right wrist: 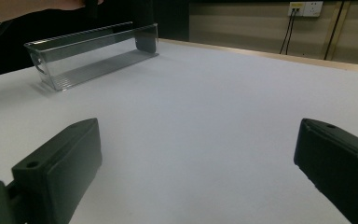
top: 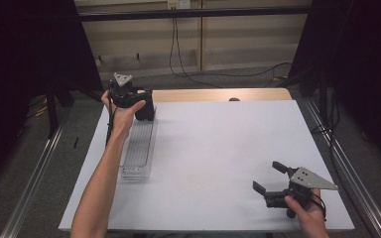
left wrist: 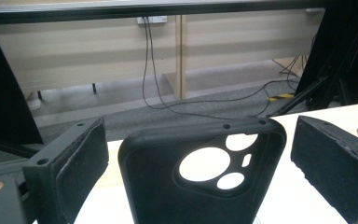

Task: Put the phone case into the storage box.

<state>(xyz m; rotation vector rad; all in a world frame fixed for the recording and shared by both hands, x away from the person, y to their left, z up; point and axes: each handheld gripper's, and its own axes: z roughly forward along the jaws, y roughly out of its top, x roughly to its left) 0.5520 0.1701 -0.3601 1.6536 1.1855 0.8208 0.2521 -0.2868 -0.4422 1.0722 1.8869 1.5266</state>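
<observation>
Standing upright at the tray's (top: 138, 148) far end, phone case (left wrist: 200, 172), long axis vertical, dead centre between left gripper (top: 135, 101) fingers (left wrist: 74, 163), which sit released either side with gaps, not touching. Right gripper (top: 270, 179) well apart at near right of worktop (top: 218, 148), fingers also spread, grasping nothing.

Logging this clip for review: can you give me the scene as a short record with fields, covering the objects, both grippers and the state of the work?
Surface: white table
Objects: black phone case; clear plastic tray
Case position: upright at the tray's far end, between the left gripper's jaws
Left gripper: jaws open, a gap on each side of the case
Right gripper: open, low over the table's near right corner, holding nothing
Tray contents: nothing else visible
</observation>
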